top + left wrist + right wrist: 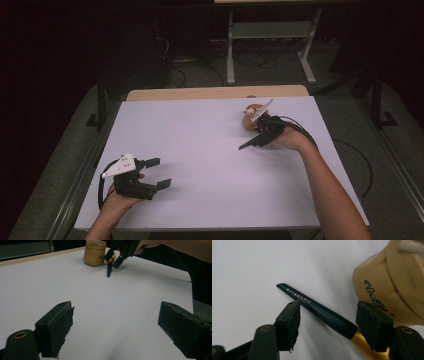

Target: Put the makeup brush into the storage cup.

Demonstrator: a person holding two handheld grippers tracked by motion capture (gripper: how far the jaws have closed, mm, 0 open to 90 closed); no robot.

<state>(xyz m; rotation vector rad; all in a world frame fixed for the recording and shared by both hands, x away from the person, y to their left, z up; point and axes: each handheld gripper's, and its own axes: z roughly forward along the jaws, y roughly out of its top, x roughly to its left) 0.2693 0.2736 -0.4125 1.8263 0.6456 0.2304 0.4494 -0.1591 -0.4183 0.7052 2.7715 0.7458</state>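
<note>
Brush handle [324, 312] lies between the right gripper's [332, 322] fingers [289, 322] — untouched.

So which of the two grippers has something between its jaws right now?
The right gripper, at the far side of the table by the tan jar. A dark brush handle passes between its jaws. The left gripper has bare tabletop between wide-open jaws.

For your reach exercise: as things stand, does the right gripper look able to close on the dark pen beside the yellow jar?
Probably yes: the right gripper already straddles the dark pen, jaws apart with nothing between pads and barrel; the yellow jar sits close beside one jaw.
</note>
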